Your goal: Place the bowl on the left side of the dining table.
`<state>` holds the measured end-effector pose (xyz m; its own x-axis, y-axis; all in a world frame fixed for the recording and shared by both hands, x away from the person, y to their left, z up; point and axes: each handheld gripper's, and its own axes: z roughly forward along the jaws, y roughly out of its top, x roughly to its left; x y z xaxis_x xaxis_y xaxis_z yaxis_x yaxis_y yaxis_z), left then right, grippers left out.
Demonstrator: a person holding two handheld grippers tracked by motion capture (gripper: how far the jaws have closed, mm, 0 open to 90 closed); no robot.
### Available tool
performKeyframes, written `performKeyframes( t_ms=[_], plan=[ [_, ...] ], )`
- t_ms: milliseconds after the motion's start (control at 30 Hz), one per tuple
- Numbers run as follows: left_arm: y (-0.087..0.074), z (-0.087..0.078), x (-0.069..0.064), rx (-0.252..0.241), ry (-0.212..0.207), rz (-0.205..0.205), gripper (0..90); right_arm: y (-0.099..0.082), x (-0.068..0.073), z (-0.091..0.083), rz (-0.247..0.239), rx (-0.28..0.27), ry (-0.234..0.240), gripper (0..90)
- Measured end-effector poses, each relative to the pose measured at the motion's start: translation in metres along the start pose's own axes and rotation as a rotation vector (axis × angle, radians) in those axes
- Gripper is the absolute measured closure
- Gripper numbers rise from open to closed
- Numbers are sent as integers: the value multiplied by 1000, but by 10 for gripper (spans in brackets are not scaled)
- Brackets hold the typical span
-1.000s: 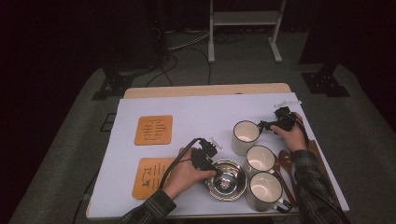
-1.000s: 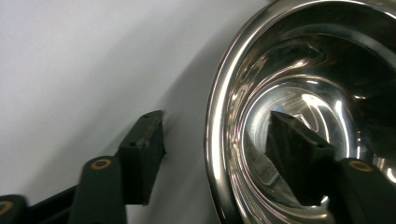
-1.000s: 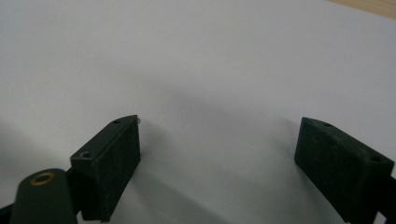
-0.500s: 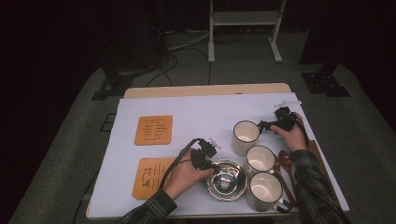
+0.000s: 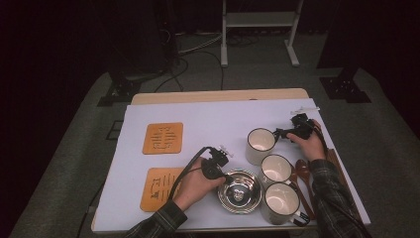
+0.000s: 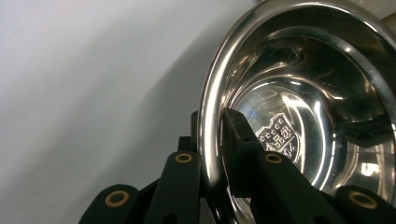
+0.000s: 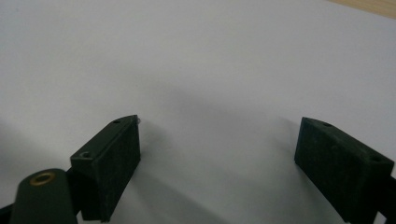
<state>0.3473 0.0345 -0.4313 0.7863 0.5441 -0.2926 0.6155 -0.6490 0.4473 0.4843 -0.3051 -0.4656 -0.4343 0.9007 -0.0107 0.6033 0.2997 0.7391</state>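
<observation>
Two tools work over the white sheet [image 5: 213, 124] on the worktop. The left tool [image 5: 229, 177] sits at the 9 o'clock edge of the steel bowl [image 5: 240, 191], and its jaws have just been closing; in the left gripper view they clamp the bowl's rim [image 6: 208, 116], one jaw outside the wall and one inside. The bowl stands near the front edge of the sheet, just beside the nearest of three mugs [image 5: 281, 202]; the other two mugs [image 5: 275, 168] [image 5: 260, 144] run away toward 12 o'clock. The right tool [image 5: 281, 133] hovers at 3 o'clock of the far mug, its jaws wide apart over bare sheet in the right gripper view [image 7: 219, 158], holding nothing. Two orange mats [image 5: 163, 138] [image 5: 158, 188] lie at the bowl's 9 and 10 o'clock
</observation>
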Motion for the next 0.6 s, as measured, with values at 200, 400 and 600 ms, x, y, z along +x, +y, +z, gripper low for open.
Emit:
performKeyframes(
  t_ms=[200, 400, 600],
  plan=[
    [1, -1, 0, 12, -6, -6, 845, 0, 0, 0, 0, 0, 0, 129],
    [2, -6, 1, 15, -37, -21, 863, 0, 0, 0, 0, 0, 0, 130],
    [4, -10, -2, 25, -24, -4, 877, 0, 0, 0, 0, 0, 0, 129]
  ],
)
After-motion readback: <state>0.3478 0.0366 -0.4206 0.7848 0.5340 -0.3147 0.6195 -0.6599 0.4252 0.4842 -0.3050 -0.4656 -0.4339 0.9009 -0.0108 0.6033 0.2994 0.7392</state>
